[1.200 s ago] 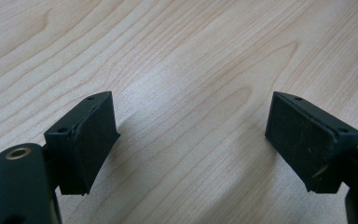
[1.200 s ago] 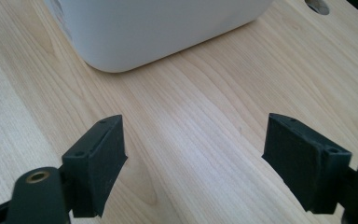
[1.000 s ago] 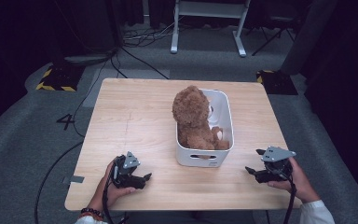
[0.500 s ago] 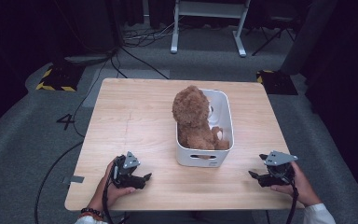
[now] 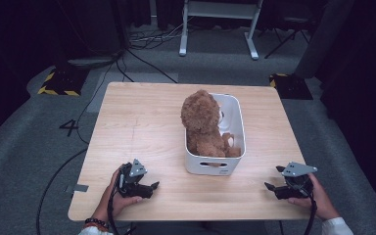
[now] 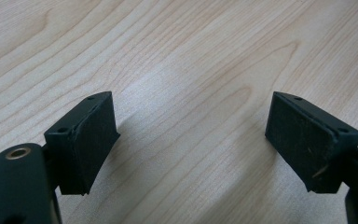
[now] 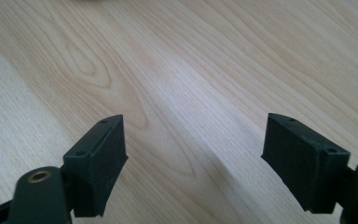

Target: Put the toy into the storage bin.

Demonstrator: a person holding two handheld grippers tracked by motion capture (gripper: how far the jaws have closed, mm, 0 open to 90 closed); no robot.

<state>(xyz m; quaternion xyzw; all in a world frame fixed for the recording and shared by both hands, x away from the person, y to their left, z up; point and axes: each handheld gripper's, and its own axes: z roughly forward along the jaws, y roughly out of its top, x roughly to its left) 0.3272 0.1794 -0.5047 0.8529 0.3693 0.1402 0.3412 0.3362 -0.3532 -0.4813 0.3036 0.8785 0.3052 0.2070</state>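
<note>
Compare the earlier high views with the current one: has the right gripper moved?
Yes. The right gripper has slid toward the table's near edge, farther from the white bin, judged against the bin in the high view.

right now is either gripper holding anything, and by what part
Nothing is held. The left gripper and right gripper both have open jaws over bare table; the teddy bear sits untouched in the white bin.
</note>
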